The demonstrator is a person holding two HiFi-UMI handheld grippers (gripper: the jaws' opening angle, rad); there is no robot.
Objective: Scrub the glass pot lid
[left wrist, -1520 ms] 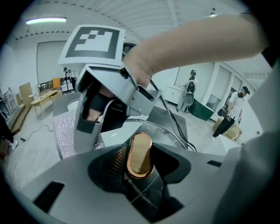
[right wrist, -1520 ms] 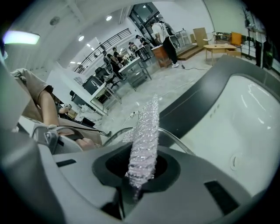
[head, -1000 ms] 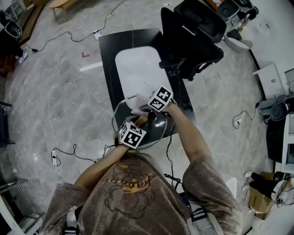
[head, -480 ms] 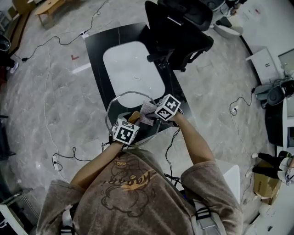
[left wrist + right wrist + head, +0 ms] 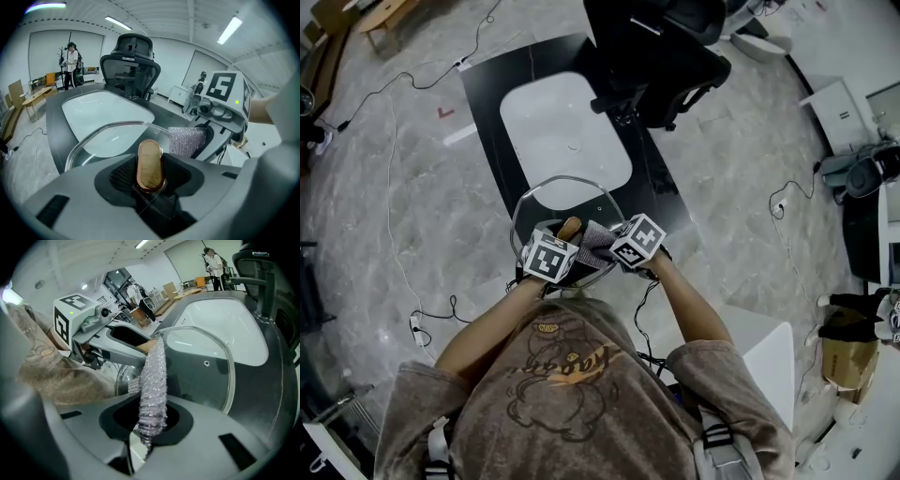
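Nearest the person, both forearms reach forward to the near edge of the black bench (image 5: pixel 486 89). The left gripper (image 5: pixel 562 244) has its jaws closed narrowly on the wooden handle (image 5: pixel 150 164) of the glass pot lid (image 5: pixel 570 190). The handle stands upright between the two dark pads. The right gripper (image 5: pixel 611 246) sits just beside it, toward the bench's right edge. Its jaws are pinched on a silvery mesh scourer (image 5: pixel 153 385), which sticks out ahead of them in a narrow, crumpled strip.

The scourer's far end lies over the lid, close to the handle. Whether it presses on the glass cannot be told. The lid is at the near edge of the bench, held by its handle. Its metal-banded rim curves out ahead of both grippers and overlaps the near end of the white basin (image 5: pixel 562 127).

The basin is sunk into the middle of the bench and runs toward its far edge. At the far right corner stands a black office chair (image 5: pixel 666 42). Beyond the bench lies grey floor with loose cables (image 5: pixel 394 141). Farther back in the room, a person (image 5: pixel 71 58) stands by some wooden furniture.
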